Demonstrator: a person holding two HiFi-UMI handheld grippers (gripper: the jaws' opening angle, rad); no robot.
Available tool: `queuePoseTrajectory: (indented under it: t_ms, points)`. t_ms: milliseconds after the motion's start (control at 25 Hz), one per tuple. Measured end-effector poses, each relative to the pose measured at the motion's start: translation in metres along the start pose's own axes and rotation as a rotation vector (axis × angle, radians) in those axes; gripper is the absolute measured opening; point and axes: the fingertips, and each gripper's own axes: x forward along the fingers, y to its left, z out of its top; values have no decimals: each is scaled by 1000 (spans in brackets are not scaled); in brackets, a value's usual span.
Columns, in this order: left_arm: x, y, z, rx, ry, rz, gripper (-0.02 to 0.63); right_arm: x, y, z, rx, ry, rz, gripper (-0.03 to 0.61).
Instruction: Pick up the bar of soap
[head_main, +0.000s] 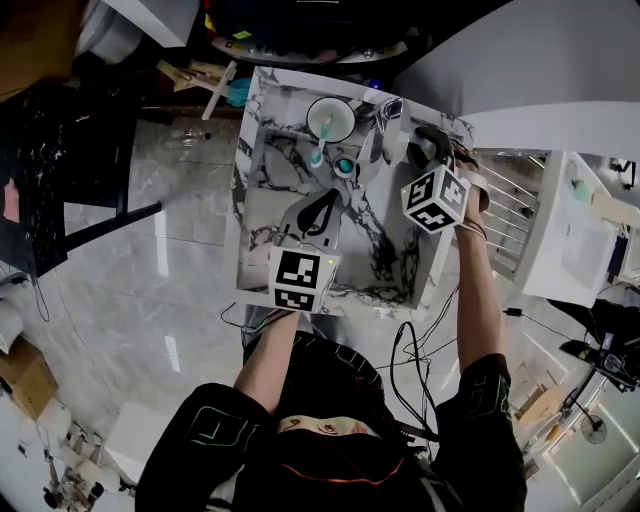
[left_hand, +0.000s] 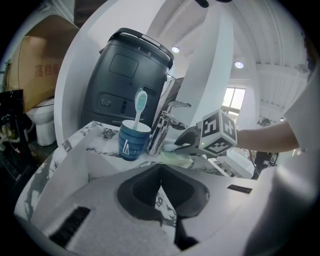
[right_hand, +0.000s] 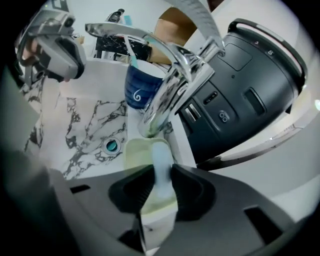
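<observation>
Right tool (right_hand: 161, 175) has the bar of soap (right_hand: 160, 154) pinched by its sides, long axis pointing straight out toward the faucet (right_hand: 170, 85).

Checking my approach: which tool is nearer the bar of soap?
Right. The right tool grips the bar of soap beside the faucet; the left tool sits back over the sink.

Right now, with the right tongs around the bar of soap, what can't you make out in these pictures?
The bar of soap: in the head view, hidden under the right tongs and their marker cube.
Soap's lower end: in the right gripper view, covered by the tongs' body, so whether it has left the soap dish is unclear.
The sink drain: in the left gripper view, hidden behind the left tongs.
</observation>
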Motion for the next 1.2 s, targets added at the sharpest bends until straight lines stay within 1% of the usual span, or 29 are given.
queuePoseTrajectory:
  t_ms: [80,200,320,360,400,480,560,720,920,1040,1200]
  points:
    - [-1,1,1,2,0,-1,5,0,0,1,-12,0,-27,117]
    - [-2,-1,2,8,0,-8,5,5,2,1,-90,24,-66,124]
    - [-5,-3,2,16,0,-14,5,14,3,-2,-162,73,-105,144]
    - [-6,-3,3,18,0,-16,5,17,2,-3,-168,85,-117,145]
    - [-7,-4,3,21,-1,-17,5,18,0,-2,-159,91,-124,133]
    - [-11,-1,4,24,-2,-16,5,16,-5,0,-119,91,-127,124]
    - [-15,3,6,27,-3,-14,5,7,-10,5,-37,66,-134,120]
    - [-21,7,17,48,-15,-32,5,-23,-21,13,235,-11,-158,117]
    - [-31,4,34,94,-33,-84,5,-64,-31,13,575,-108,-226,117]
    - [-39,4,44,117,-49,-110,5,-90,-31,11,721,-150,-269,115]
    - [-52,2,62,135,-87,-123,5,-131,-30,9,871,-222,-339,115]
